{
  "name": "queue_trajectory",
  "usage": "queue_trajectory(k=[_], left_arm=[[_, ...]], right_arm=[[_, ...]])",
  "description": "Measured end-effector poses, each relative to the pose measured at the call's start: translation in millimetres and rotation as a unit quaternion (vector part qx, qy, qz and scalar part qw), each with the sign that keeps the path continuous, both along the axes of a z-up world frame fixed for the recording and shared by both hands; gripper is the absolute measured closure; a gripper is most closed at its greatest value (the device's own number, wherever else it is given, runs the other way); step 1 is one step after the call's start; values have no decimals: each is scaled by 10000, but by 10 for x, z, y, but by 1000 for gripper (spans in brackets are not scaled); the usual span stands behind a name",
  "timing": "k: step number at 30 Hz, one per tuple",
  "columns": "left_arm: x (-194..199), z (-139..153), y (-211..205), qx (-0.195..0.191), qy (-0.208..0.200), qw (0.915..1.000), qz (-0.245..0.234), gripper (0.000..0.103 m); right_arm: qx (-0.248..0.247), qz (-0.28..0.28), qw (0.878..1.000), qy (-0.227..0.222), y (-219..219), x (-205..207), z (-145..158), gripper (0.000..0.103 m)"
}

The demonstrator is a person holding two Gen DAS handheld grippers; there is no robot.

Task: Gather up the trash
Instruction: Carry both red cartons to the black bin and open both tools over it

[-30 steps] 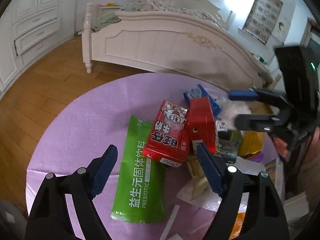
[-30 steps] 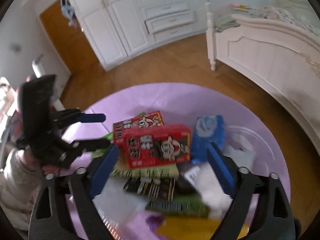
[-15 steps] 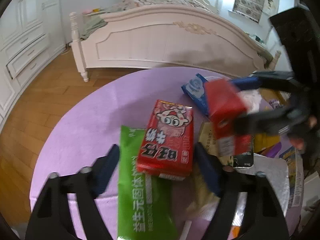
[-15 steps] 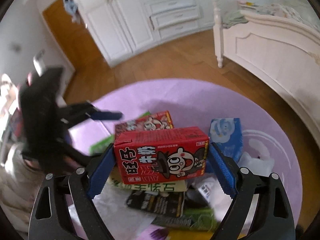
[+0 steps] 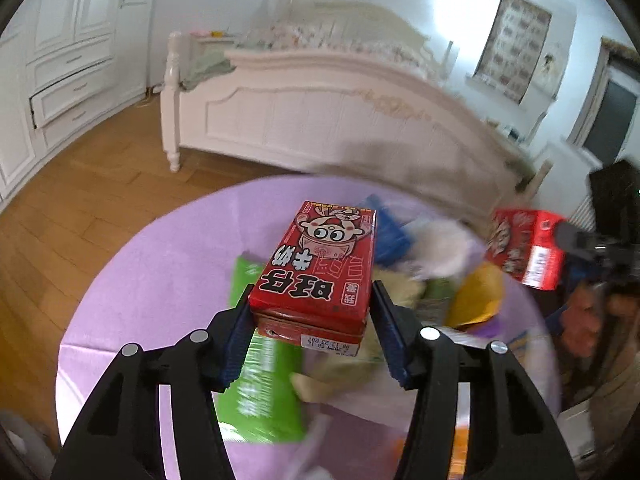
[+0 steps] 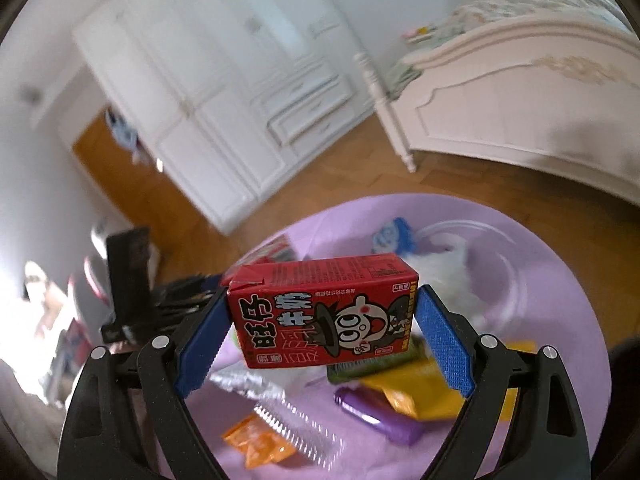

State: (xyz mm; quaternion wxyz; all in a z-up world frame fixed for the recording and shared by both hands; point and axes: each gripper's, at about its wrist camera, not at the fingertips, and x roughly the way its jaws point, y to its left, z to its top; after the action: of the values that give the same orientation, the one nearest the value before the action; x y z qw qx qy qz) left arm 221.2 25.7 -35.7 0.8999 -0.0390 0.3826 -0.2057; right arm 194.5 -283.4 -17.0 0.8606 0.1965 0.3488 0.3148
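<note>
Each claw carries a red milk carton above the purple tabletop (image 5: 168,248): the left claw (image 5: 312,312), closing, pinches one (image 5: 320,268) by its near end; the right claw (image 6: 320,328) spans another (image 6: 324,312) lengthwise. The left carton may pivot out of its short bite. A second ago both cartons lay among the trash.

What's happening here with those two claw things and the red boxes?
A person is clearing trash off a round purple table, a handheld gripper in each hand. The left gripper is closing on one red milk carton; the right gripper holds a second red carton above wrappers left on the table.
</note>
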Motion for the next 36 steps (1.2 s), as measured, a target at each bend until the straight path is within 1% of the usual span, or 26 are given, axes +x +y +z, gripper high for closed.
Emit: queue_trajectory(k=[3,5,7,8,10,11,12,14,16,17,19,21,23,25,28,31,32,33,36], left_arm=[[-147,239,-223,-194,-166,9996,-149,48],[-267,386,-538,-317,-277,9982,-418,48],[-337,452,-847,-419,-299,9962,-708,48],[-372,472,-1111,-471,-277,9942,-931,48],[-407,437,-1541,-432,-219,9913,-1223,48],[-418,388,-1791,-422,-137,9893,-1389,48],[-419,326,-2018,-431,-27,9869,-1557,48],[-370,190,-2362,-430,178,9828,-1789,48],[-330,8,-2803,-380,488,9767,-2053,48],[-320,-97,-3047,-327,632,9733,-2181,48],[-275,-270,-3389,-129,803,9691,-2327,48],[-258,-425,-3677,135,933,9669,-2371,48],[-181,-601,-3947,416,1090,9642,-2381,48],[-141,-703,-4109,616,1172,9624,-2371,48],[-179,-820,-4307,843,1283,9594,-2368,48],[-152,-941,-4404,1061,1426,9563,-2323,48],[-149,-968,-4446,1168,1375,9565,-2291,48],[-188,-945,-4462,1227,1314,9563,-2308,48],[-177,-950,-4528,1341,1295,9549,-2310,48]], right_arm=[[421,-517,9977,-118,-440,-251,57,14],[590,-970,9933,-217,-802,-431,67,14],[682,-1450,9868,-224,-1193,-603,21,14],[700,-1634,9839,-193,-1340,-666,-23,14],[645,-2190,9736,-33,-1761,-836,-170,14],[582,-2360,9700,16,-1887,-900,-204,14],[485,-2621,9638,119,-2093,-996,-303,14],[365,-2916,9553,311,-2325,-1129,-479,14],[189,-3181,9464,535,-2572,-1262,-709,14],[103,-3251,9435,632,-2649,-1304,-811,14],[-151,-3374,9370,896,-2761,-1337,-1049,14],[-464,-3438,9308,1150,-2814,-1316,-1259,14],[-629,-3391,9283,1391,-2871,-1284,-1474,14],[-872,-3341,9263,1511,-2812,-1226,-1643,14],[-1280,-3211,9236,1658,-2742,-1101,-1834,14],[-1536,-3105,9201,1826,-2627,-927,-1926,14],[-1605,-3073,9192,1868,-2585,-804,-1957,14],[-1658,-3046,9185,1899,-2566,-780,-1995,14],[-1685,-2993,9183,1970,-2551,-722,-2126,14]])
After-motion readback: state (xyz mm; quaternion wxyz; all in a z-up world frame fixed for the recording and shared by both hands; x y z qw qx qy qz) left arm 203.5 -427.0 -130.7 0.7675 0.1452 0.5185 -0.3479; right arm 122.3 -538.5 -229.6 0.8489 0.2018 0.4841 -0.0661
